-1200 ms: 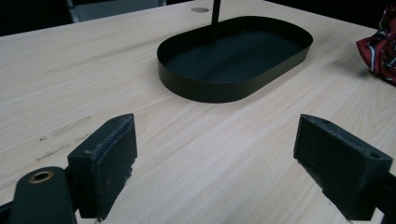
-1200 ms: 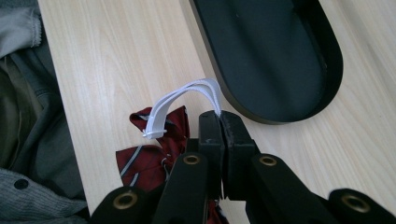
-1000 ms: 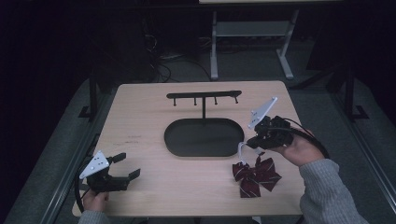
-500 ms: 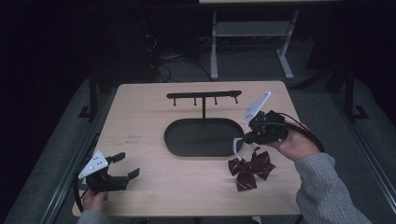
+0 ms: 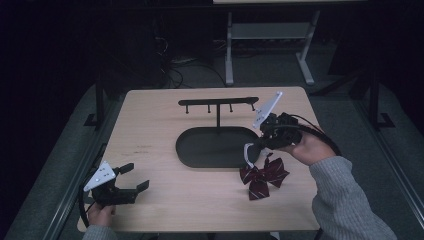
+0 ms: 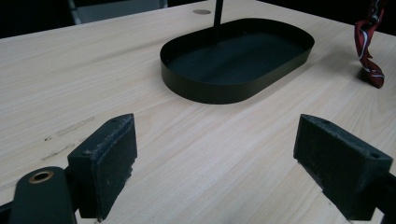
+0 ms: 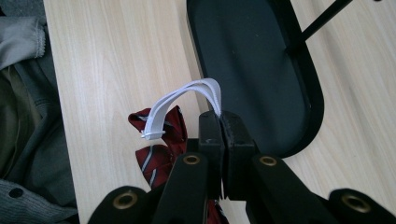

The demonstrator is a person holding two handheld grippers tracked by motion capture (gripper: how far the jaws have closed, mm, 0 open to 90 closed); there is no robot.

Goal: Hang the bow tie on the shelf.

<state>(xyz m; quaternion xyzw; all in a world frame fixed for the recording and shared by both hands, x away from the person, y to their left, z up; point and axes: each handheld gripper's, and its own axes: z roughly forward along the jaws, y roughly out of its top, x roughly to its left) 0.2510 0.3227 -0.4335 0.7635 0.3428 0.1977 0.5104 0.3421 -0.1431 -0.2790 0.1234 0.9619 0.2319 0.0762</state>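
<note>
1. We hold the right gripper (image 5: 256, 146) with its fingers (image 7: 211, 135) pressed together on the white elastic strap (image 7: 187, 100) of the dark red bow tie with pale stripes (image 5: 263, 176). The strap arches up out of the pinch just beside the rim of the black oval metal tray (image 5: 200, 159).

2. The bow tie itself hangs below the strap, near the right end of the tray. In the high view it seems to touch the light wooden counter (image 5: 150, 130), or hang only just above it; we cannot tell which.

3. The left gripper (image 5: 129, 178) rests near the front left corner of the counter, well apart from the work. Its fingers (image 6: 105, 161) are spread wide with nothing between them.

4. We judge the step in hand to be lifting the bow tie by its strap toward the black T-shaped rack with small pegs (image 5: 218, 103) that rises from the tray.

5. To do it well, we raise the bow tie fully clear of the counter and the tray rim before we carry it sideways.

6. We keep the pinch firm, since the thin strap could slip out.

7. We turn the loop open toward a peg, so that it can slide over the tip.

8. We let go only once the strap sits on the peg.
</note>
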